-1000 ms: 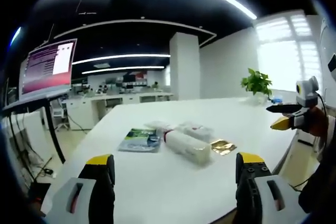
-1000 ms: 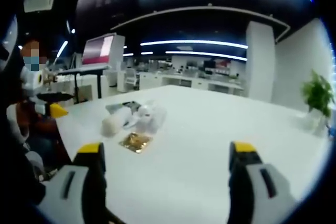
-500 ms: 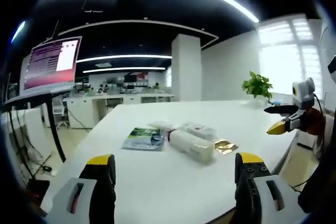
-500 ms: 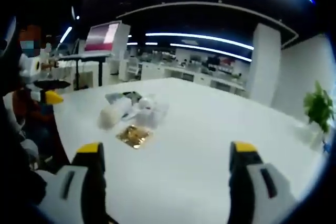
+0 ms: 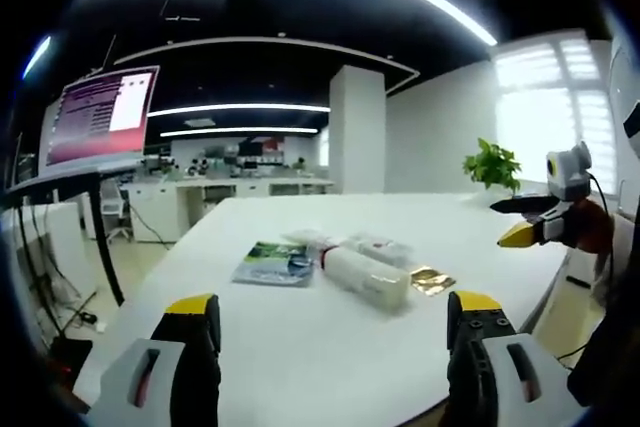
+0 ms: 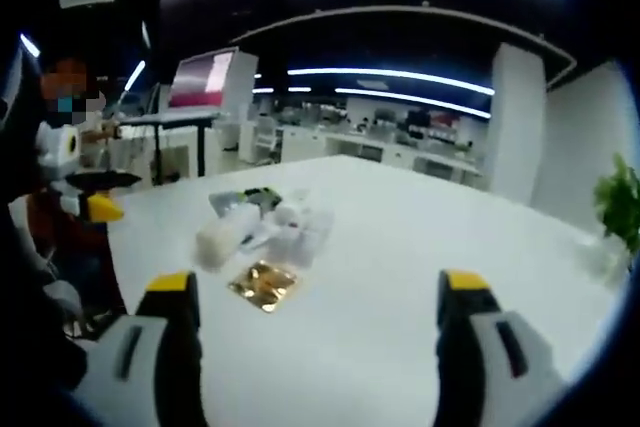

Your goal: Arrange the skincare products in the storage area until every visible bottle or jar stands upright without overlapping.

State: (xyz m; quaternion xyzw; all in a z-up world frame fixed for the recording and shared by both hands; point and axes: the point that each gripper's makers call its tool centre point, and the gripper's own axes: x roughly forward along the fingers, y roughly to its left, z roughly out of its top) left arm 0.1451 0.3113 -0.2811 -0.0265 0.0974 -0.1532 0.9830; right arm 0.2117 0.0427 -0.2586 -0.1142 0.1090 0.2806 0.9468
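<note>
- White cylindrical bottle (image 5: 366, 280): I see it lying on its side on the white table (image 5: 300, 347), long axis running from about 10 o'clock to 4 o'clock in the left gripper view. In the right gripper view it shows as a pale tube (image 6: 222, 238) with its round end facing me.
- Clear-wrapped small white containers (image 5: 375, 248): I log these just behind the bottle, touching it, lying flat; exact count cannot be told.
- Green-and-blue flat packet (image 5: 270, 264): lies flat at 9 o'clock of the bottle, close beside it.
- Gold foil sachet (image 5: 427, 280): flat, at 3 o'clock of the bottle, slightly apart.
</note>
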